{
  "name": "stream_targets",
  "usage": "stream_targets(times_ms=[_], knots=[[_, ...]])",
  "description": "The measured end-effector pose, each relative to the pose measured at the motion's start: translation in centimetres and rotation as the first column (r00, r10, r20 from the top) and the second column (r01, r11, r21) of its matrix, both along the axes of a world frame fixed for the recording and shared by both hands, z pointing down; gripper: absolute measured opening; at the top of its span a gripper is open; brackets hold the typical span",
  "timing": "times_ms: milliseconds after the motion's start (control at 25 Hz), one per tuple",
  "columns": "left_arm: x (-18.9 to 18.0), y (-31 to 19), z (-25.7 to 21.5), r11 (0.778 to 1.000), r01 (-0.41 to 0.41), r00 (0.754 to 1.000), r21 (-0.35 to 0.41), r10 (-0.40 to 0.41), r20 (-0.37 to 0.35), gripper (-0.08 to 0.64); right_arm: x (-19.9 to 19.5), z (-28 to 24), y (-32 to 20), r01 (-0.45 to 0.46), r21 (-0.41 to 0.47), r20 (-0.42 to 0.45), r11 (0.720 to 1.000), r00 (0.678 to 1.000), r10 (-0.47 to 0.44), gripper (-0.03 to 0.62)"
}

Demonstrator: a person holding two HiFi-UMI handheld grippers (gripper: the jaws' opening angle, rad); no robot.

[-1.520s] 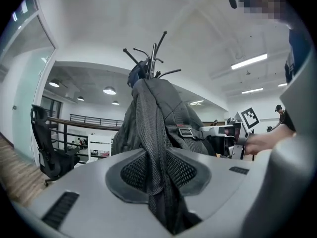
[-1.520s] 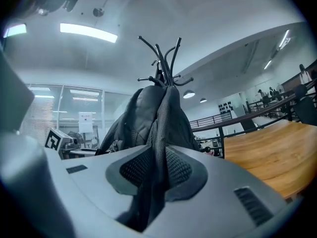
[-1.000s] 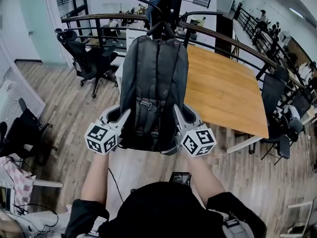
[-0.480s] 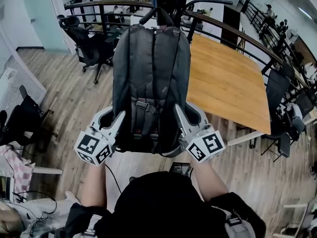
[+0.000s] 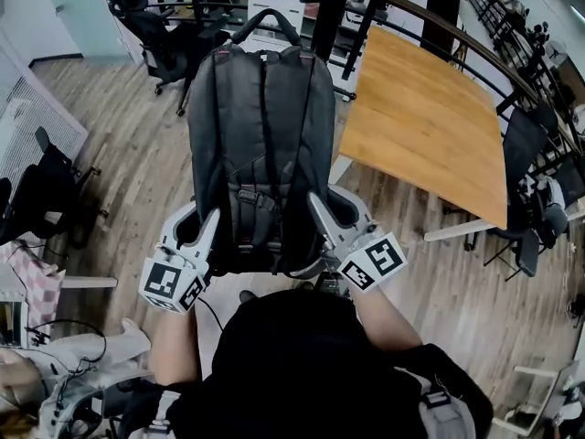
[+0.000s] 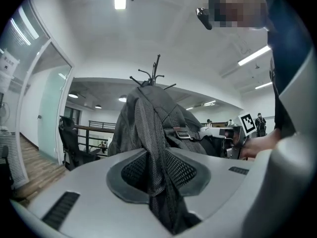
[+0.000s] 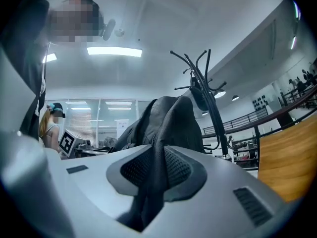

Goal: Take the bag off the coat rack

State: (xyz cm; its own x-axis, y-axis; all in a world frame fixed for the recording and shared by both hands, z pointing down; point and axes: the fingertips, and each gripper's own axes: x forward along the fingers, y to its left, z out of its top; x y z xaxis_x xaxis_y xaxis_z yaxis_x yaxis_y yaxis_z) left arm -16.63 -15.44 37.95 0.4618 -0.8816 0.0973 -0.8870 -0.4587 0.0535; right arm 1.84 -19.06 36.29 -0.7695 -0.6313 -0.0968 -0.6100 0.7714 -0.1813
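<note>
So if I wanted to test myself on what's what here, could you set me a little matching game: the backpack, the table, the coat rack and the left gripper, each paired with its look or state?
Things:
1. backpack
2. table
3. coat rack
4. left gripper

Descriptions:
a. light wooden top, right of the bag in the head view
b. shut on mesh fabric at the bag's side
c. black, with hooked arms, standing beyond the bag
d. dark grey, straps showing in the head view

Pairs: 1-d, 2-a, 3-c, 4-b
</note>
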Motion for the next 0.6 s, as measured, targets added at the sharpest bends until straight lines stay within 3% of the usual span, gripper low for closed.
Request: stream_targets(times_ms=[280, 600], knots=[[-0.9, 1.8, 4.2, 0.998, 0.038, 0.999, -0.057, -0.038, -0.01, 0.109, -1.0, 4.1, 1.2, 0.037, -0.082, -0.026, 0.996, 0.999, -0.039, 0.086], [0.0, 2.2, 7.9, 0.992, 0.018, 1.0, -0.126, -0.018, -0.006, 0.107, -0.1, 7.9, 1.6, 0.106, -0.139, -0.008, 0.985, 0.994, -0.109, 0.084]])
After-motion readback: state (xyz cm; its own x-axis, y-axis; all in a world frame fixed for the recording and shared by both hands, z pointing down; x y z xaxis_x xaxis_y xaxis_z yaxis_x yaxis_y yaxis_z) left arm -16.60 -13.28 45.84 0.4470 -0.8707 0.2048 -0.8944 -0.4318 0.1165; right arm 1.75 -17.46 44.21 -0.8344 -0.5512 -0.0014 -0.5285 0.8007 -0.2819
